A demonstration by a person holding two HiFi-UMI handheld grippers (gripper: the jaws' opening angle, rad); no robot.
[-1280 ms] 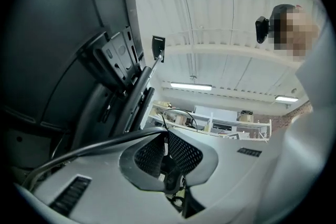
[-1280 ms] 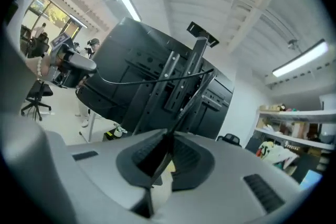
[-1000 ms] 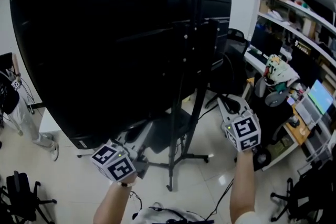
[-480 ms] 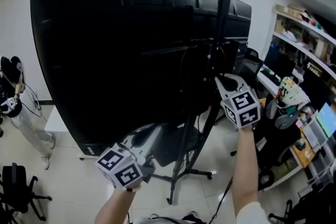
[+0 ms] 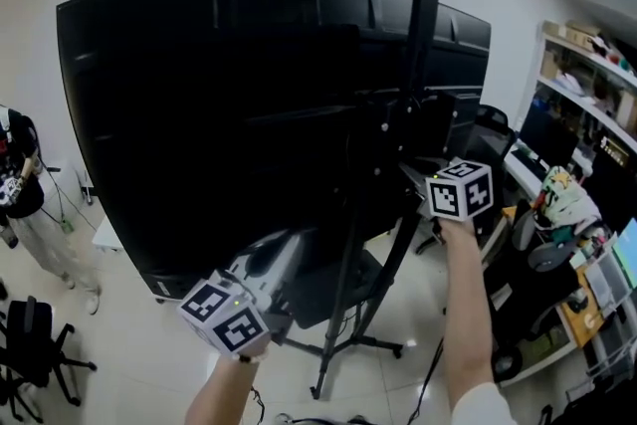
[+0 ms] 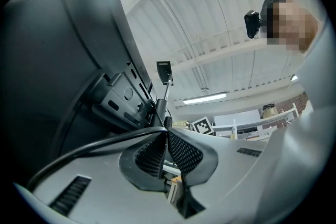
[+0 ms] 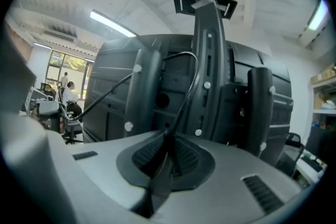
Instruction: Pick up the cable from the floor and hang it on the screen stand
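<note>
Cable (image 6: 108,142) runs between both grippers behind the black screen (image 5: 199,114). The left gripper (image 6: 165,134), held low, has its fingers pinched narrowly on one stretch. The right gripper (image 7: 169,139), higher up at the screen stand (image 7: 209,60), nips another stretch that arcs up across the post.

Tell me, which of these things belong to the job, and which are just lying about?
Part of the job:
- cable, pinched by the left gripper and the right gripper
- stand
- screen

Just lying about:
- shelves
- chair
- person standing at the left
</note>
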